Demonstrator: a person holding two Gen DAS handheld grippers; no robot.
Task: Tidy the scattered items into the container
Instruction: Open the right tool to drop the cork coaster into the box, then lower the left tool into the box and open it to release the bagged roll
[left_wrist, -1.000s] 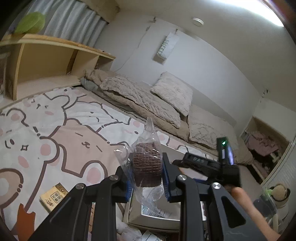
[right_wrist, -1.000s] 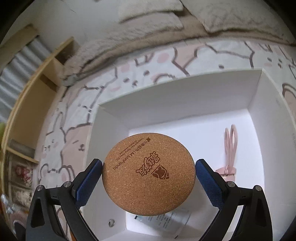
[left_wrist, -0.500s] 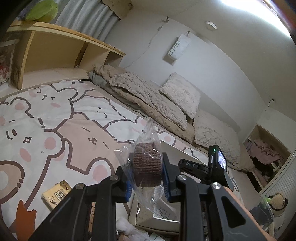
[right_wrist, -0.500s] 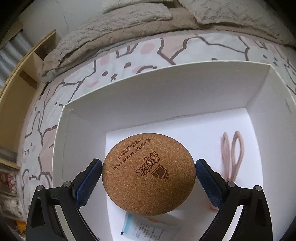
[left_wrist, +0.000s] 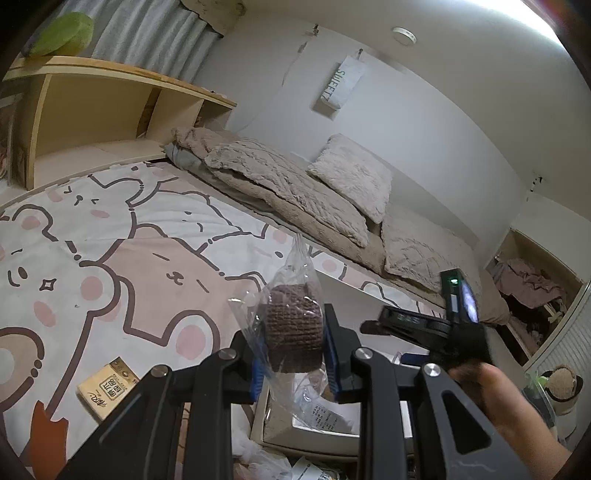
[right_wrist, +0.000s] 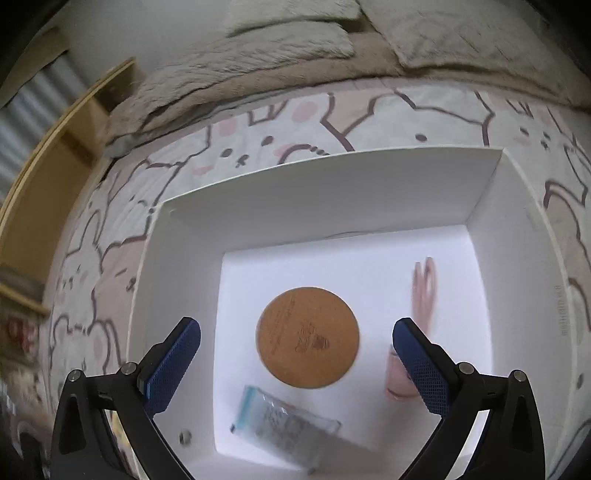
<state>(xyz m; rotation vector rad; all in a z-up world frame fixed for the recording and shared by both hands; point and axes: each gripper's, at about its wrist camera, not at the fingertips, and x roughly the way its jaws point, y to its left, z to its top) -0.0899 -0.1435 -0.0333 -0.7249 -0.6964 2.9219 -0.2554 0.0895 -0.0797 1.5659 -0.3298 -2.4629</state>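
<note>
My left gripper (left_wrist: 293, 343) is shut on a brown knitted roll in a clear plastic bag (left_wrist: 293, 328), held in the air above the bear-print mat, left of the white box (left_wrist: 314, 432). My right gripper (right_wrist: 295, 354) is open above the white box (right_wrist: 332, 188). A round cork coaster (right_wrist: 307, 336) is free of the fingers, over the box floor between them. In the box also lie a pink hair clip (right_wrist: 424, 284) and a clear printed sachet (right_wrist: 284, 424). The right gripper's body also shows in the left wrist view (left_wrist: 436, 325).
A small yellow-brown packet (left_wrist: 107, 387) lies on the mat at lower left. Crumpled plastic and papers (left_wrist: 266, 461) sit by the box's near side. Beige bedding and pillows (left_wrist: 295, 184) line the far wall; a wooden shelf (left_wrist: 92, 110) stands at the left.
My right gripper has opened and let go of the cork coaster, which now sits lower inside the box. My left gripper keeps its hold on the bagged roll and has shifted slightly.
</note>
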